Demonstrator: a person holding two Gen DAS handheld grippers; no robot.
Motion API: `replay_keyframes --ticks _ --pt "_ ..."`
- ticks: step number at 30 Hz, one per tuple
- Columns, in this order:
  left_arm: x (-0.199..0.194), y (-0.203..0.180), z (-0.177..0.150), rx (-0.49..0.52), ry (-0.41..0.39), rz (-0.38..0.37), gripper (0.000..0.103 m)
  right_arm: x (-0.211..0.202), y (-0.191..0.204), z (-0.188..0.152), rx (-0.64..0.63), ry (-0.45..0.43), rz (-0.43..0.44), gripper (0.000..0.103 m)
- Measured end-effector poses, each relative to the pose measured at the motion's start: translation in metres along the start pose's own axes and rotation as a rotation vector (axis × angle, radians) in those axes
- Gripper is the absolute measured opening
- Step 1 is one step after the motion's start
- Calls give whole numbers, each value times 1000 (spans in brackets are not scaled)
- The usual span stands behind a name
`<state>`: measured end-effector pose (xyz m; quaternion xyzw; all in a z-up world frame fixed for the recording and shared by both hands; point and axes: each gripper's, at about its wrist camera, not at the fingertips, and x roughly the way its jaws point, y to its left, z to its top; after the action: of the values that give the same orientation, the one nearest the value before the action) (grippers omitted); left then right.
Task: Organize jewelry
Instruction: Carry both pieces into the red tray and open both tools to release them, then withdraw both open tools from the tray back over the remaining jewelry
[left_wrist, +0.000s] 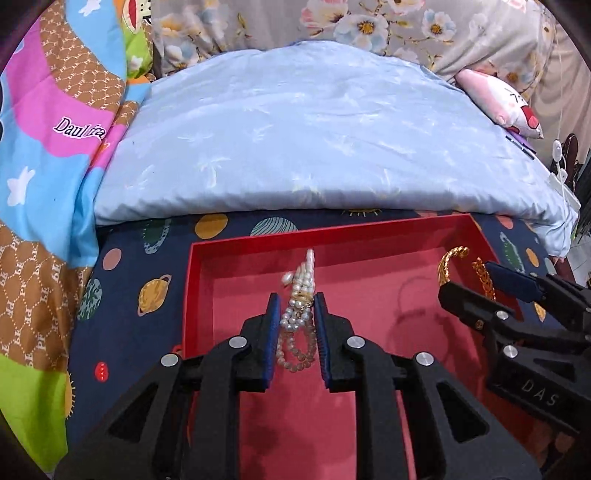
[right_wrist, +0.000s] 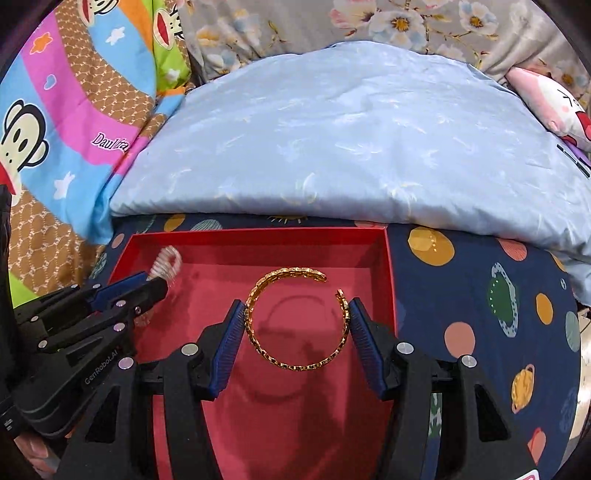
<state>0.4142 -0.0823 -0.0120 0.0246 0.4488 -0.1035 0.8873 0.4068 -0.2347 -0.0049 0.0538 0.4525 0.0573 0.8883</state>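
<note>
My left gripper (left_wrist: 296, 301) clamps the pearls (left_wrist: 300, 314) over the box (left_wrist: 258, 243). My right gripper (right_wrist: 295, 308) grips the bangle (right_wrist: 295, 321), its gap at 1 o'clock.

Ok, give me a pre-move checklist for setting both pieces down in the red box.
1. Left gripper jaws shut on pearl bracelet: ok.
2. Right gripper jaws clamp gold cuff bangle on both sides: ok.
3. Both pieces over the red box interior: ok.
4. Box floor below the bangle bare: ok.
5. Grippers apart from each other: ok.
6. Pieces touching the floor yet: cannot tell.
</note>
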Motion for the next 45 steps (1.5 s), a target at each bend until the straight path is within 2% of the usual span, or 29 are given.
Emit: replay_keyframes --ticks 2,4,11,15,29,39,45 --pt "1 0 2 -12 -1 10 50 -1 -1 0 9 -18 -14 73" --pt "-6 2 1 -21 -36 33 56 -5 -3 -1 26 -39 -21 75" --pt "-33 6 -13 -11 -87 66 56 -16 -1 -12 67 -91 -91 75" --pt "-39 10 -21 -17 -82 60 56 -16 6 -10 77 -116 -143 75" --pt "-42 14 -35 -8 -68 45 56 -3 2 7 80 -106 -130 75" --pt "-23 16 -33 -25 -60 74 56 -5 7 10 41 -142 -191 75" --pt "-31 12 -31 -16 -66 68 56 -15 6 8 57 -140 -145 75"
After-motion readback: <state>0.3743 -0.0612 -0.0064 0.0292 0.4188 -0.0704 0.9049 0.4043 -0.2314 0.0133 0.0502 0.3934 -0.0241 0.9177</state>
